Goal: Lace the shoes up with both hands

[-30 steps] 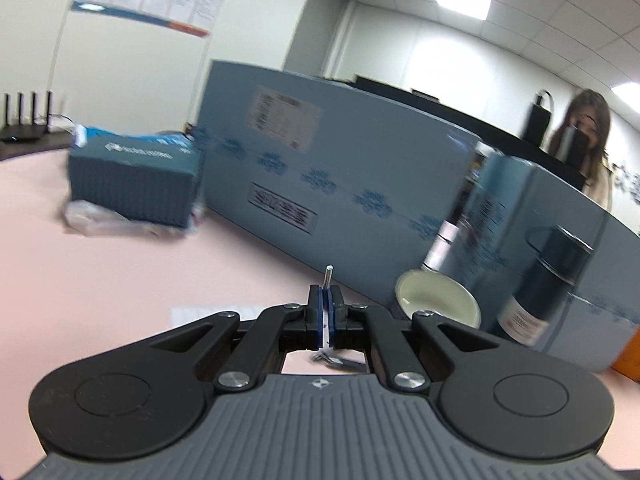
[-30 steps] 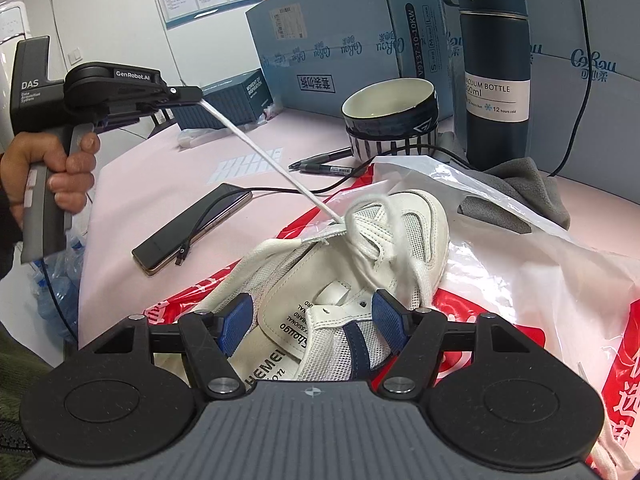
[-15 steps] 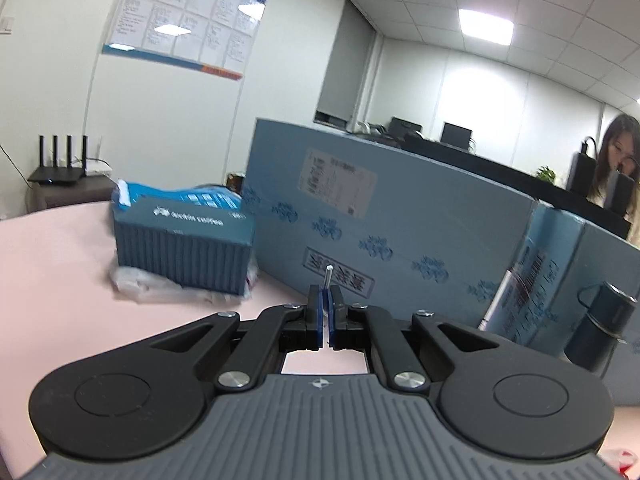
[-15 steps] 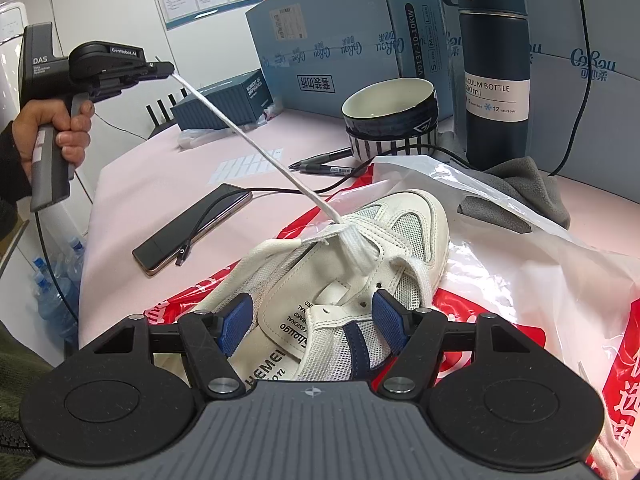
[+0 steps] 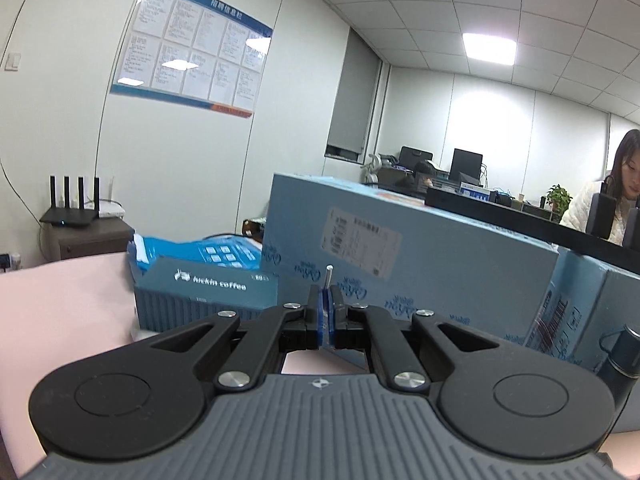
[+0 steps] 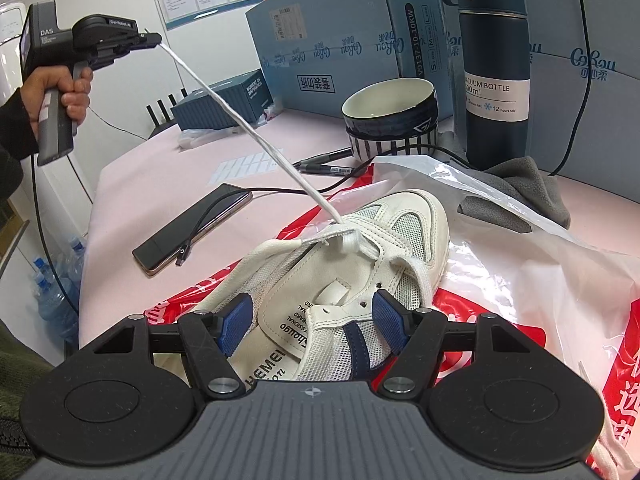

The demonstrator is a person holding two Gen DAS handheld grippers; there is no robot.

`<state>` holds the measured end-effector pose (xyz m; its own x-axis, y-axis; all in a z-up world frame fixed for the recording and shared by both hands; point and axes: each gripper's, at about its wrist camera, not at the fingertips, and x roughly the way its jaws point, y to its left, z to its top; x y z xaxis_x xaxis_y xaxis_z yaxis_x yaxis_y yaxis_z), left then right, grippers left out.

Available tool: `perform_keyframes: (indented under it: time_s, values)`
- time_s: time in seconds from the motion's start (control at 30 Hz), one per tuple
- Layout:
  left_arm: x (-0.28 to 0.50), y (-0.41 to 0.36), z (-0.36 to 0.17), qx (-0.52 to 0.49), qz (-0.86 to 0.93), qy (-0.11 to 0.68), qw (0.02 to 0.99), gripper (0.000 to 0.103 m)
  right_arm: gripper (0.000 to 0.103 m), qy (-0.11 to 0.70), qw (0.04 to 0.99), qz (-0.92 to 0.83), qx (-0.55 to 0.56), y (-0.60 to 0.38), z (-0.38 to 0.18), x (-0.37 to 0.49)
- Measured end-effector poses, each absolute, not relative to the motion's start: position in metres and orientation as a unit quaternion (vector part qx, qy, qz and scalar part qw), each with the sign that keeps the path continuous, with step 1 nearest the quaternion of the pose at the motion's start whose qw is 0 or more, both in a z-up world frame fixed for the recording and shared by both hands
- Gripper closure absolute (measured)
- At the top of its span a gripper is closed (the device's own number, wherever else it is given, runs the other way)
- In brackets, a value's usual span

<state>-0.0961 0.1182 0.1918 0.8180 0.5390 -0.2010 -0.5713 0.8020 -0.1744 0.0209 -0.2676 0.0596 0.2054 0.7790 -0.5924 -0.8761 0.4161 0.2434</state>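
A white sneaker (image 6: 360, 264) lies on a red and white plastic bag (image 6: 520, 280) in the right wrist view. My right gripper (image 6: 314, 316) is open, its blue pads either side of the shoe's collar without pinching it. A white lace (image 6: 248, 128) runs taut from the shoe's eyelets up and left to my left gripper (image 6: 154, 39), held high by a hand (image 6: 60, 92). In the left wrist view the left gripper (image 5: 325, 312) is shut on the lace, whose tip (image 5: 329, 276) sticks up between the pads.
A phone (image 6: 196, 226) with a cable lies left of the shoe. Behind it stand a striped bowl (image 6: 390, 116), a dark vacuum bottle (image 6: 494, 64), pens (image 6: 324, 160), a grey cloth (image 6: 520, 192) and blue cartons (image 6: 340, 36). A coffee box (image 5: 208, 292) sits far left.
The left gripper has risen and pulled away to the left, drawing the lace taut and tightening the loose loops over the shoe. The right gripper has stayed in place, open.
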Motion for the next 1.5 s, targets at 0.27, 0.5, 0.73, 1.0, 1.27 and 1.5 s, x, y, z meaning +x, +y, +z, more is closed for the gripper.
perform_keyframes:
  time_s: [0.27,0.5,0.73,1.0,1.27,1.5]
  values:
    - [-0.097,0.125,0.206,-0.104,0.301,0.059,0.946,0.101,0.039,0.333,0.773,0.535,-0.074,-0.267,0.060,0.021]
    - [-0.093,0.129,0.212,-0.100,0.304,0.060,0.945,0.101,0.039,0.332,0.773,0.535,-0.075,-0.267,0.060,0.021]
    - [-0.090,0.113,0.202,-0.106,0.264,0.082,0.955,0.101,0.039,0.329,0.775,0.535,-0.076,-0.268,0.061,0.019]
    - [-0.084,0.078,0.179,-0.117,0.176,0.124,0.969,0.101,0.036,0.299,0.791,0.531,-0.063,-0.281,0.067,0.013]
    - [-0.061,0.014,0.122,-0.150,0.060,0.213,0.964,0.101,0.029,0.284,0.815,0.505,-0.022,-0.305,0.075,0.014]
    - [-0.031,-0.030,0.090,-0.152,0.002,0.290,0.945,0.062,0.025,0.286,0.826,0.485,-0.014,-0.313,0.075,0.009]
